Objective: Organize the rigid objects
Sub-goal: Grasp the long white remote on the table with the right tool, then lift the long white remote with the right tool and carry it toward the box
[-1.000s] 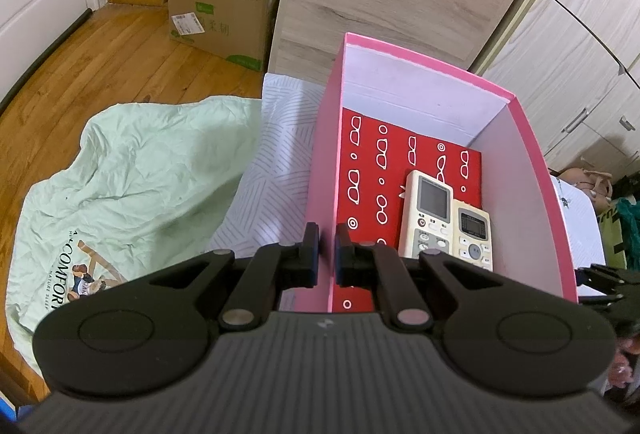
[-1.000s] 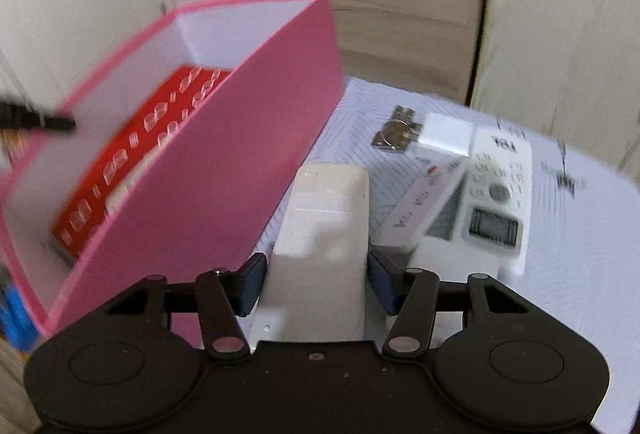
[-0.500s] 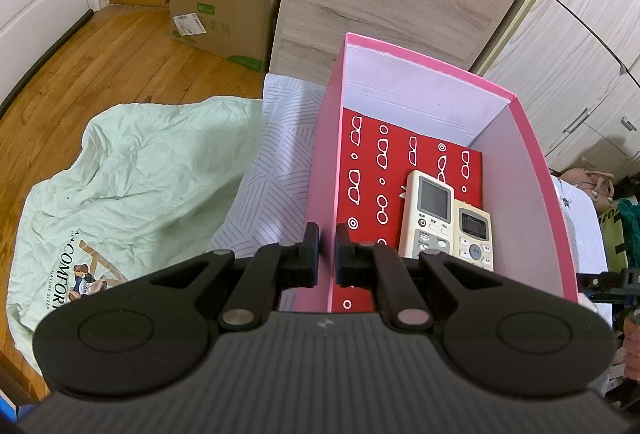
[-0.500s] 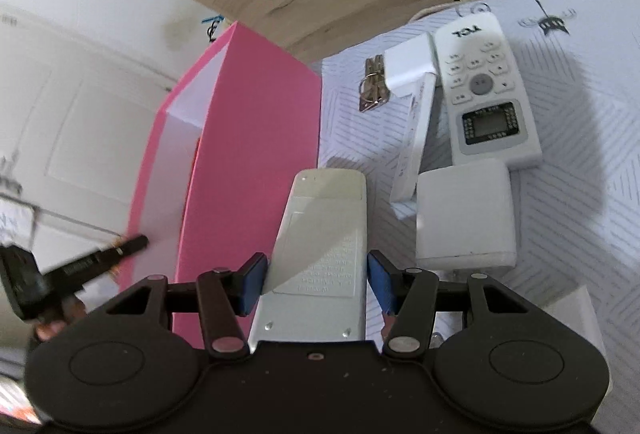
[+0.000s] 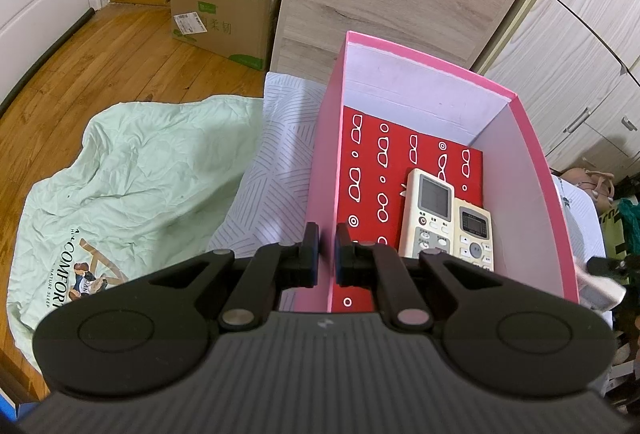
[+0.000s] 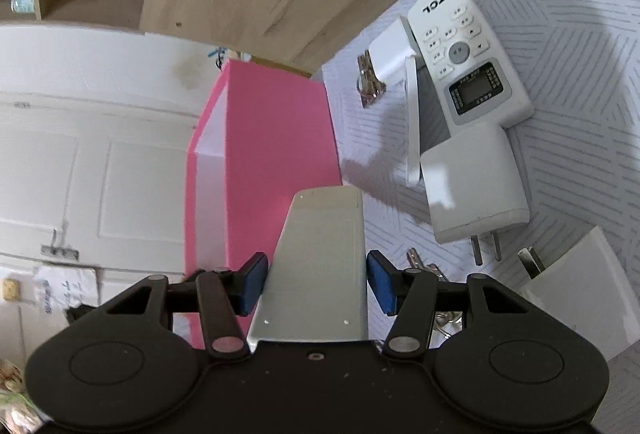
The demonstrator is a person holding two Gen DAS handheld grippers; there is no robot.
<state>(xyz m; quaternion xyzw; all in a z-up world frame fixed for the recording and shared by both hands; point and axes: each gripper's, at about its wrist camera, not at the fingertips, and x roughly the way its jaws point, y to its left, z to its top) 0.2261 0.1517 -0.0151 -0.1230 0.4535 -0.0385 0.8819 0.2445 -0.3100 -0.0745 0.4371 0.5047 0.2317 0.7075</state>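
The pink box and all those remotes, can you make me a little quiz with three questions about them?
1. True or false: the left gripper pinches the pink box wall.
2. How many remotes lie inside the box?
3. The right gripper holds: A) keys, B) a remote seen from its back, C) a charger.

Key: 1 true. 2 two: the larger remote and the smaller remote, side by side. 3 B, the held remote.
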